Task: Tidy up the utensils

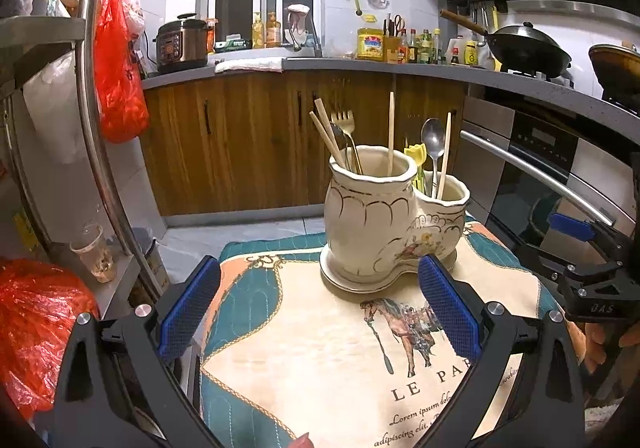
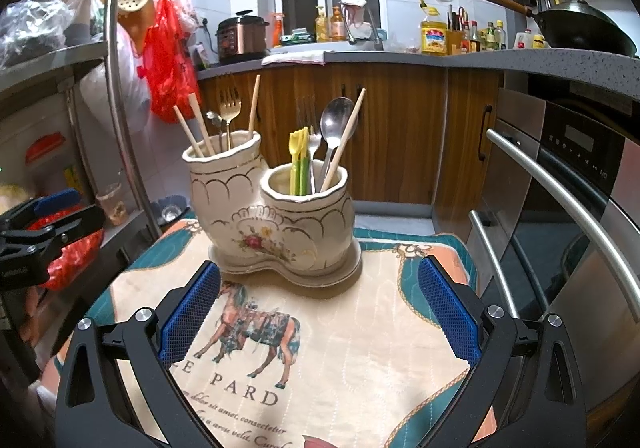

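Ceramic two-cup holder (image 2: 276,208) stood on the table mat (image 2: 360,328), ahead of both spread, empty jaws. Its utensils (image 2: 336,136) stood near upright, handles down. The right gripper (image 2: 319,312) appeared nearer than the left gripper (image 1: 319,312).

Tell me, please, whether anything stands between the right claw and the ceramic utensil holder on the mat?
Nothing visible does. The right claw is open above bare mat, and the utensil holder stands straight ahead with only mat between. The left claw, also open, is off to the side.
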A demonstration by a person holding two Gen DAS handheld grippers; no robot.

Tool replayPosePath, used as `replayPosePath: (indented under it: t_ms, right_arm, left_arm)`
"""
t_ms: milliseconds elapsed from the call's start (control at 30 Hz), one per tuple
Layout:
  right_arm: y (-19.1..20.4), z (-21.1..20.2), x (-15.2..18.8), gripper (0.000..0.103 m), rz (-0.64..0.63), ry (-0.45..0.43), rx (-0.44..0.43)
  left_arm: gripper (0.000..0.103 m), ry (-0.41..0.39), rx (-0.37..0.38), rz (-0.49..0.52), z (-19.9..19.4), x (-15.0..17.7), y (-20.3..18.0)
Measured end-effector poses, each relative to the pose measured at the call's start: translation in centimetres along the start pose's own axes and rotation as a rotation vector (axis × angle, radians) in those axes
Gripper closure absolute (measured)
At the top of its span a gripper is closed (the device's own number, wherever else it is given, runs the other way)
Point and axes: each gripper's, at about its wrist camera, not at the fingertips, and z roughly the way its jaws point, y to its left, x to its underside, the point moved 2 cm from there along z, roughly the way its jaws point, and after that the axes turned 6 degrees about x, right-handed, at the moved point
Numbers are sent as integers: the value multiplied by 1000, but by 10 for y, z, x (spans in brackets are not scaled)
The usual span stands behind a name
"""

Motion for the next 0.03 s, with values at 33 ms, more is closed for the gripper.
replayPosePath:
  t_ms: [33]
  right_arm:
    - [1, 1, 0, 5, 1, 3, 2]
  left_arm:
    - [6, 3, 2, -2, 1, 0, 0]
